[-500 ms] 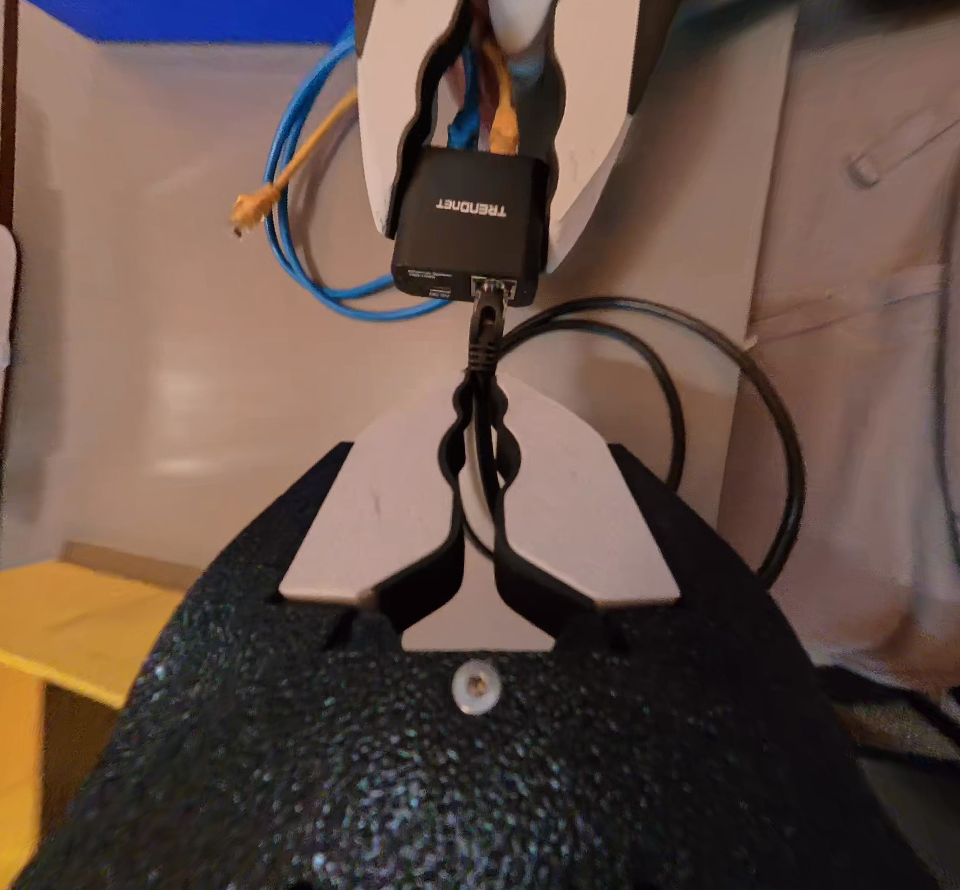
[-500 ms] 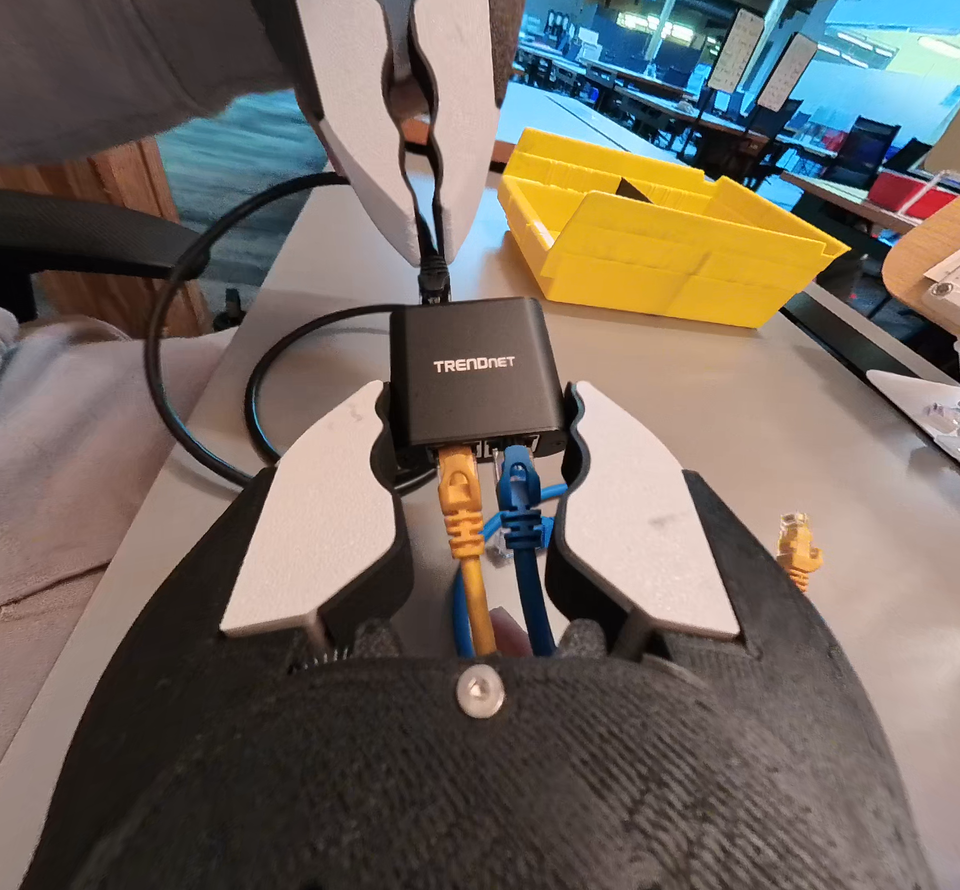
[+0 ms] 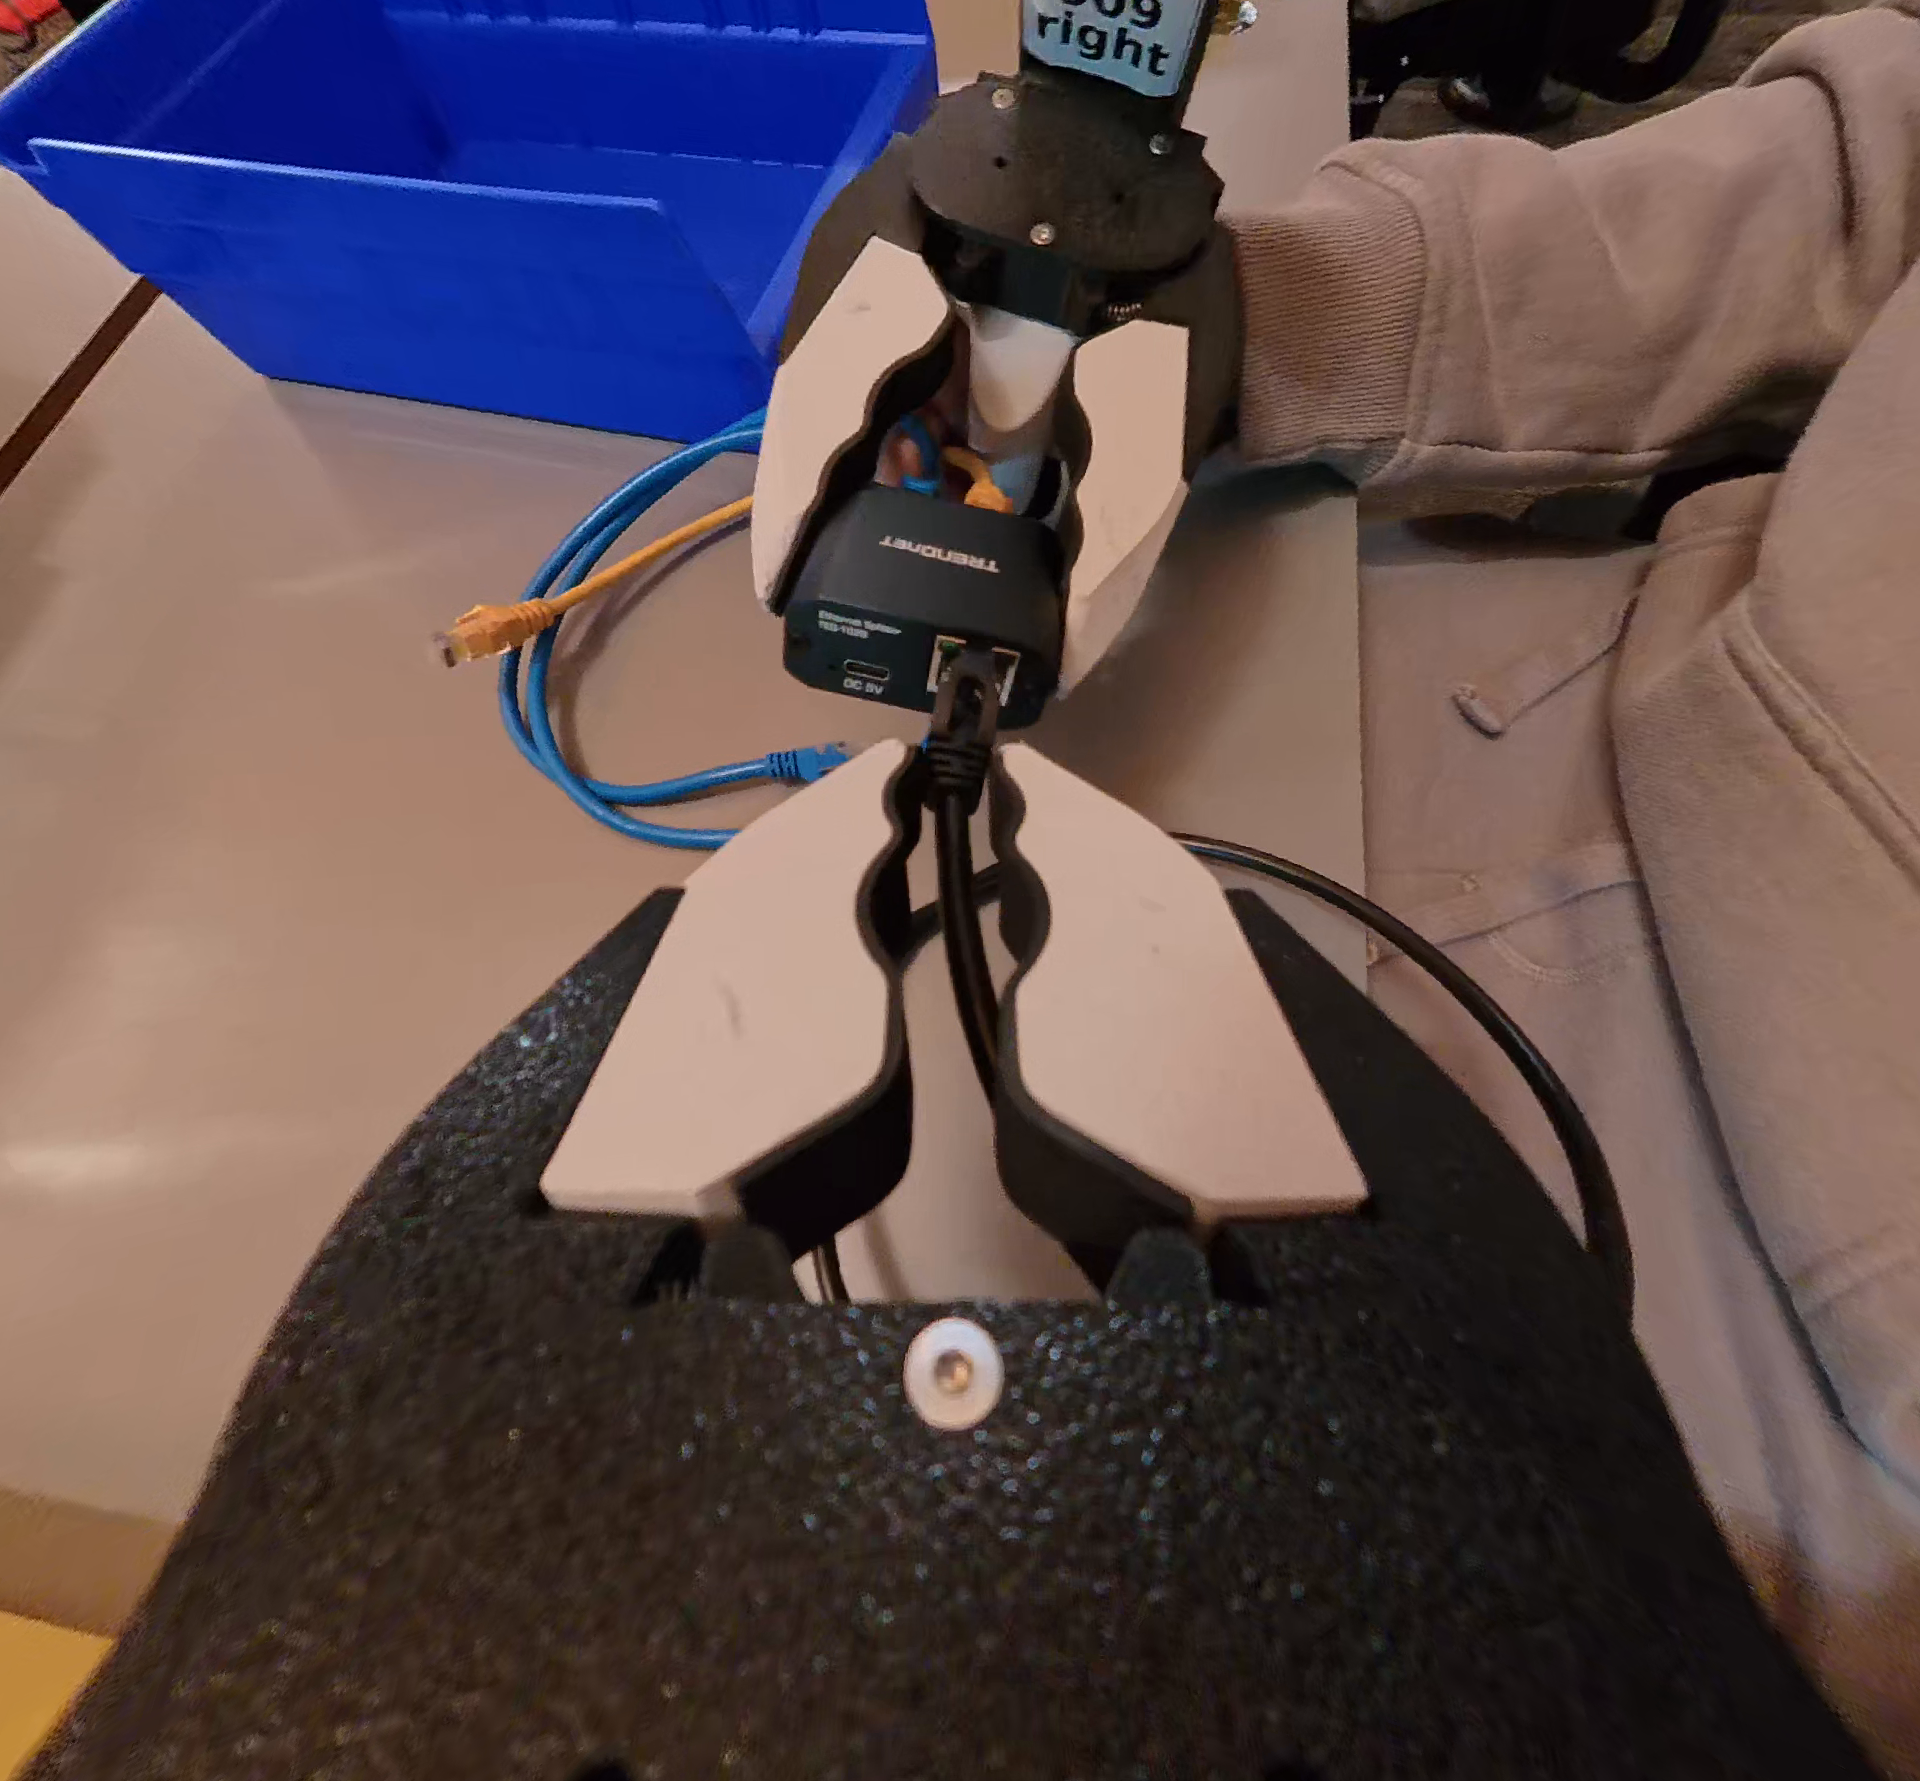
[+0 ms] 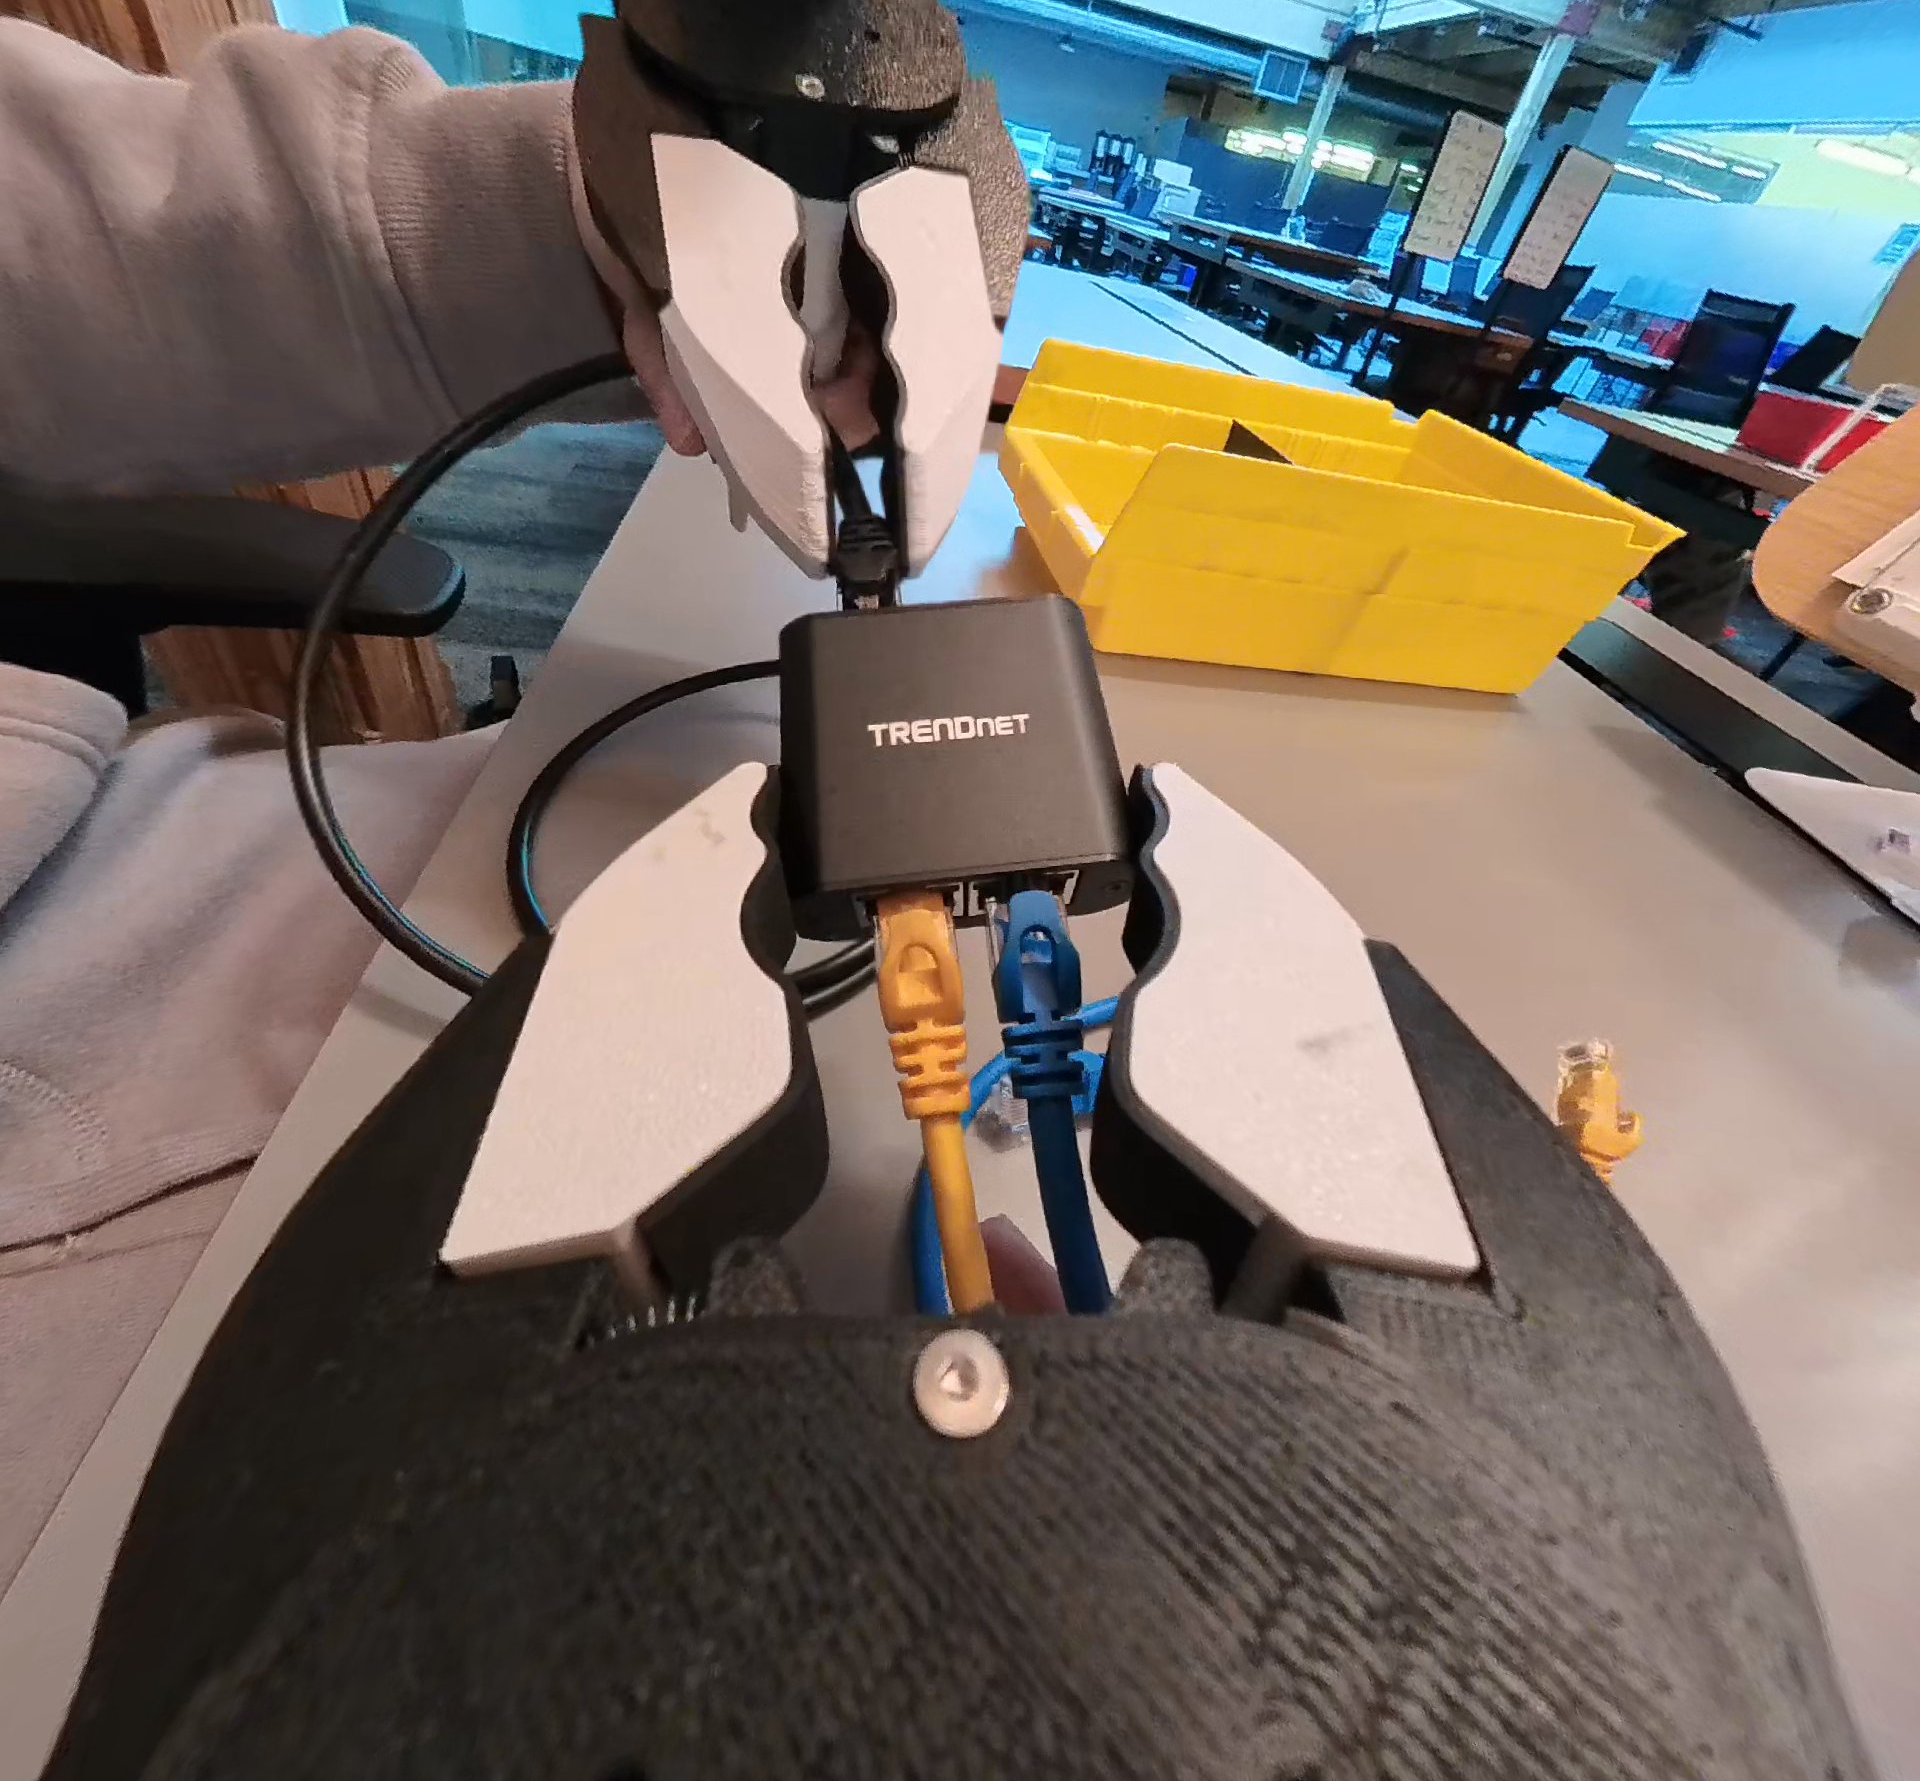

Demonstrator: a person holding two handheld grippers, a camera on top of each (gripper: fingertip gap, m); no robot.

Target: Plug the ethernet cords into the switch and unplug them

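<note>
My right gripper (image 4: 956, 775) is shut on the small black switch (image 4: 951, 744) and holds it by its two sides over the table. An orange cord (image 4: 920, 988) and a blue cord (image 4: 1039, 983) are plugged into its near ports. My left gripper (image 3: 948, 763) is shut on the black cord (image 3: 961, 910) just behind its plug, which sits in the port on the switch's (image 3: 925, 588) opposite face. The left gripper (image 4: 862, 568) also shows in the right wrist view, and the right gripper (image 3: 925, 640) in the left wrist view. The cords' free orange plug (image 3: 478, 635) and blue plug (image 3: 805, 763) lie on the table.
A blue bin (image 3: 468, 121) stands behind the right gripper. A yellow bin (image 4: 1330, 526) stands on the grey table (image 4: 1455, 900) behind the left gripper. The person's grey sleeves and body are along the table's edge. The black cord loops off that edge. The grippers' ends are close to 5 cm from one another.
The left wrist view has tilted up, so the blue bin and the right gripper's handle now show. The left fingers sit a little closer to the black plug. Both grips are unchanged.
</note>
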